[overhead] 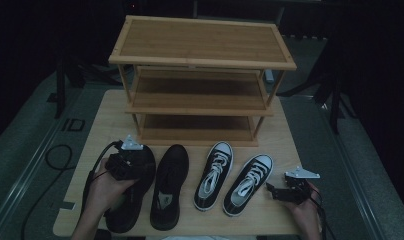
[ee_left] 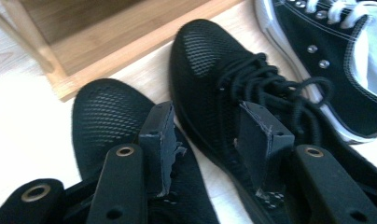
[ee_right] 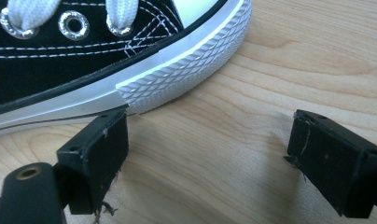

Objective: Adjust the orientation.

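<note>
Right now the left hand-held gripper [overhead: 124,161] hangs wide open over the black mesh shoe [overhead: 131,192] near the table's [overhead: 107,112] front left corner, holding nothing. If it closes crooked, it could bump the second black shoe [overhead: 168,186] just beside it. The right hand-held gripper [overhead: 275,190] rests open too, beside the black-and-white sneaker [overhead: 248,183], and could nudge it.

Left tongs [overhead: 124,161] hover over the leftmost black shoe [overhead: 132,192] before the rack [overhead: 202,80].

Black mesh-cloth shoes [ee_left: 107,116], matt; black canvas sneaker [ee_right: 60,51] w/ ribbed white rubber toe, metal eyelets; pale wood table [ee_right: 252,154], smooth.
</note>
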The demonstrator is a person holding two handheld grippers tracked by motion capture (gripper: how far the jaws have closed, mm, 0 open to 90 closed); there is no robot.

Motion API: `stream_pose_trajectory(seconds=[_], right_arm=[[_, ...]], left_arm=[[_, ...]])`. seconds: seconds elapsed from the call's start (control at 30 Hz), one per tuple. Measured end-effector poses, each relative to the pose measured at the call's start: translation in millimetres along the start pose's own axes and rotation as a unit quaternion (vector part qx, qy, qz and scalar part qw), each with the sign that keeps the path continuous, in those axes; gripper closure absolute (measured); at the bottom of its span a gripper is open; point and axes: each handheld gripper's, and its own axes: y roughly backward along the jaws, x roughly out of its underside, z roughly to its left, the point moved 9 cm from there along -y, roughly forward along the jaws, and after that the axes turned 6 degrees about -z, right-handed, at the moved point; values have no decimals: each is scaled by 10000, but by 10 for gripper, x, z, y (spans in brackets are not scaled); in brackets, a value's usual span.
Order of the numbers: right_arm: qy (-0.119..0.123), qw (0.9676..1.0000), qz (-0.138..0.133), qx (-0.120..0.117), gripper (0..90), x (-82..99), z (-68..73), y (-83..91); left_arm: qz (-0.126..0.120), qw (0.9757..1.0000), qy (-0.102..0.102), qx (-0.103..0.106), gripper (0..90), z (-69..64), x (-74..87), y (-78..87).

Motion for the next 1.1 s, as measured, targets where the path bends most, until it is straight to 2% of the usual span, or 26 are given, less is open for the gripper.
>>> stream_pose_trajectory(seconds=[0.33,0.5,0.6,0.67,0.87,0.93,1.1], right_arm=[[0,10000,-2,0,122,0,0,0],[-1,10000,-3,0,122,0,0,0],[-1,10000,-1,0,122,0,0,0],[0,10000,-2,0,122,0,0,0],[-1,10000,-1,0,122,0,0,0],[-1,10000,-2,-1,122,0,0,0],[-1,10000,-2,-1,122,0,0,0]], left_arm=[[87,9997,-112,221,556,-277,7,21],[196,9993,-223,240,560,-409,47,-15],[378,9988,-257,160,563,-436,95,-81],[497,9982,-253,212,567,-477,127,-138],[696,9971,-248,164,618,-489,179,-221],[847,9962,-190,116,630,-474,223,-284],[1013,9947,-32,176,643,-472,248,-356]])
